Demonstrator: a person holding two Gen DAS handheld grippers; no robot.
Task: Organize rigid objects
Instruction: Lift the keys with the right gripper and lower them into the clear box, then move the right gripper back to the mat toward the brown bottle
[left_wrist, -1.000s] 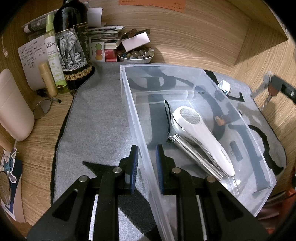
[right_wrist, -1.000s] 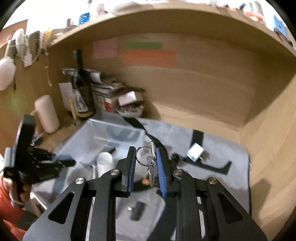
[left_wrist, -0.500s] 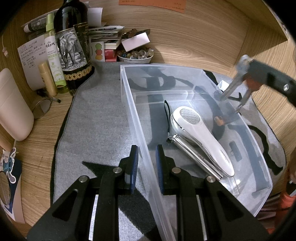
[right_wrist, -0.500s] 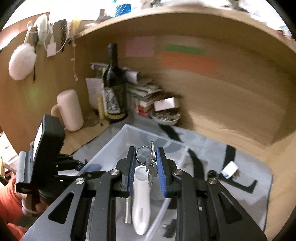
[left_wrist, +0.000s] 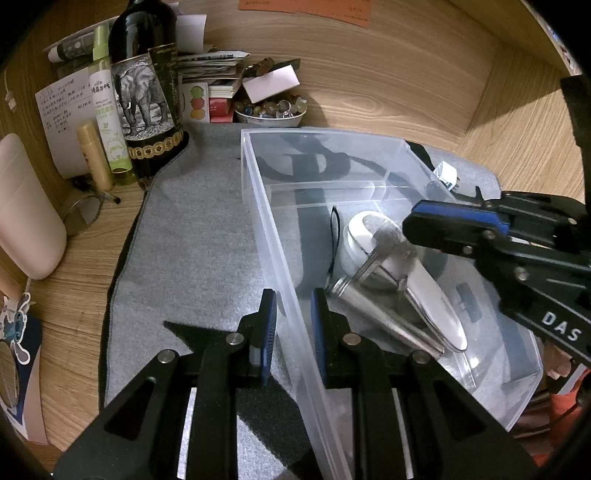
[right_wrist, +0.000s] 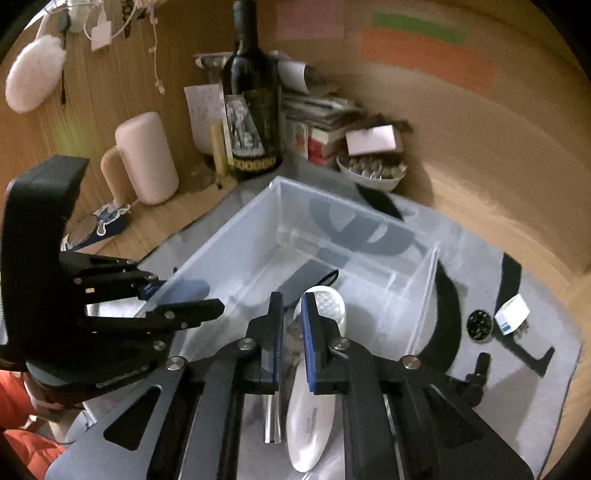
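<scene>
**A:** Where is each tool?

**B:** In the left wrist view, the left gripper (left_wrist: 293, 314) sits at the bottom centre. Its two blue pads are drawn in on either side of the near wall of a clear plastic bin (left_wrist: 258, 206), clamping it. The right gripper (right_wrist: 292, 325) comes in from the right edge of that view, above the bin's open top.

**A:** Is the right one carrying anything?

**B:** Yes. Its jaws are closing, and a key ring (left_wrist: 373, 258) with keys sits between them. The ring is blurred and hangs from the fingertips inside the bin's outline, over the objects lying there.

**A:** What is already in the bin?

**B:** A white handheld device (right_wrist: 310, 424) with a perforated round head lies lengthwise on the bin floor. A silver metal cylinder (right_wrist: 272, 421) lies just beside it. Both are in the lower centre of the right wrist view.

**A:** And around the bin?

**B:** The bin stands on a grey mat (left_wrist: 192, 258) on a wooden desk.
- **Upper left of the left wrist view:** a dark wine bottle (left_wrist: 147, 92) with an elephant label. To its right is a small bowl (left_wrist: 271, 118) of trinkets.
- **Right of the right wrist view:** a white plug adapter (right_wrist: 511, 315) lies on the mat, outside the bin. A small round dark object (right_wrist: 479, 325) is just beside it.
</scene>
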